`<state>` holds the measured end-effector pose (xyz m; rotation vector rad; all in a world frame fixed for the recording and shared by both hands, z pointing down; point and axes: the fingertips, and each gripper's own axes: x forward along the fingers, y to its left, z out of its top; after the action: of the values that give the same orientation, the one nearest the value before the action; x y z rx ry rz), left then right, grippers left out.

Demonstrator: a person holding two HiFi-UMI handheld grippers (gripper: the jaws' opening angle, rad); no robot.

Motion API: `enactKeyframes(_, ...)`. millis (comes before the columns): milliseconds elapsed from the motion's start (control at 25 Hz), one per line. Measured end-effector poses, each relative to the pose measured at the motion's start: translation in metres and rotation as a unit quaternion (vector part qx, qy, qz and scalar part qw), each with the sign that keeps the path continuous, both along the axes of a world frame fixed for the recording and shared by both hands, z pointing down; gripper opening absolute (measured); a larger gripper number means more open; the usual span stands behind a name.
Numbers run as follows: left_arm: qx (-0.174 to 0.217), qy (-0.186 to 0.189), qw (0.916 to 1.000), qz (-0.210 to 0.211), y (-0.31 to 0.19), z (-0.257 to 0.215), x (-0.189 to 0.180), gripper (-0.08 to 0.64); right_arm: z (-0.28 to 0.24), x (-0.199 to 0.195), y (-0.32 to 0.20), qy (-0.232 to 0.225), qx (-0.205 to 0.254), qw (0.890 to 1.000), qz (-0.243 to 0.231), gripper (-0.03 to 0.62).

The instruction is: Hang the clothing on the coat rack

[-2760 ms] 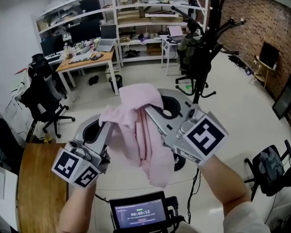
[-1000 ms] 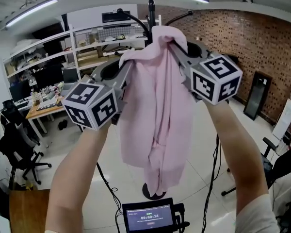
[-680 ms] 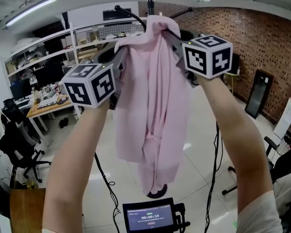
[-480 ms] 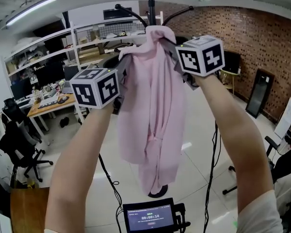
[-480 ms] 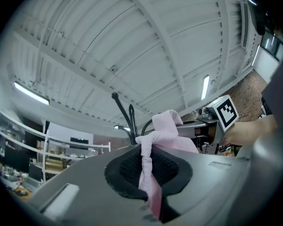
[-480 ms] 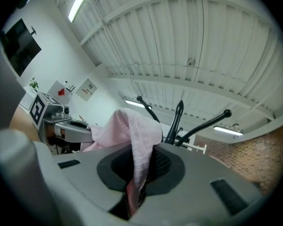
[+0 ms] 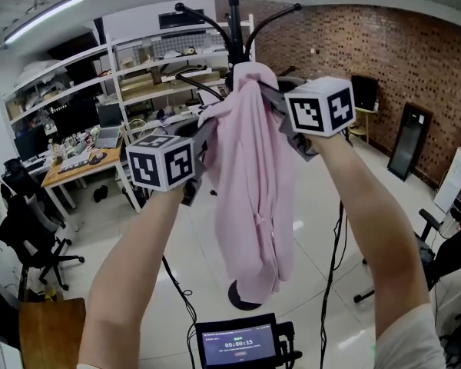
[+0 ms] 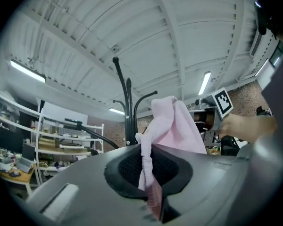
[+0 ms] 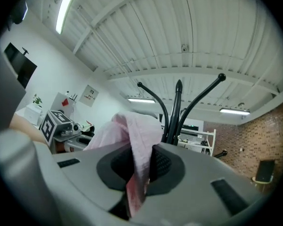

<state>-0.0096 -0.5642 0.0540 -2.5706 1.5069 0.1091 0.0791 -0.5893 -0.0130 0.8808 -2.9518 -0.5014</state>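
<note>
Pink garment (image 7: 250, 175) by coat rack (image 7: 232, 10), screen (image 7: 238, 343) 00:00:15

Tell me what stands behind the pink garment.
The coat rack: its curved hooks show above the garment, and its round base shows below the hem. The pole between them is covered by the cloth.
</note>
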Motion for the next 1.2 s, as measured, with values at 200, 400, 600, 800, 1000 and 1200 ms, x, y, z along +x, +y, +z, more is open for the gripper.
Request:
enactKeyframes(200,-0.024,0.002,0.9996,0.016,0.0,0.04,0.011,0.021,0.017,0.009,0.014,-0.034,-0.014,0.999,-0.028,0.031)
enactKeyframes(400,-0.004,0.008,0.999,0.043,0.012,0.05,0.026,0.028,0.024,0.015,0.026,-0.072,-0.01,0.996,-0.046,0.031)
enactKeyframes(600,0.015,0.004,0.9983,0.057,0.025,0.058,0.031,0.038,0.031,0.022,0.033,-0.108,-0.017,0.992,-0.068,0.034)
enactKeyframes(800,0.02,0.006,0.9983,0.055,0.029,0.058,0.023,0.04,0.044,0.03,0.038,-0.1,-0.027,0.991,-0.082,0.046)
enactKeyframes(1000,0.03,0.007,0.9977,0.061,0.035,0.061,0.013,0.055,0.051,0.038,0.039,-0.116,-0.032,0.989,-0.087,0.049)
enactKeyframes(1200,0.031,0.015,0.9978,0.057,0.043,0.073,0.003,0.061,0.057,0.049,0.043,-0.122,-0.034,0.989,-0.079,0.049)
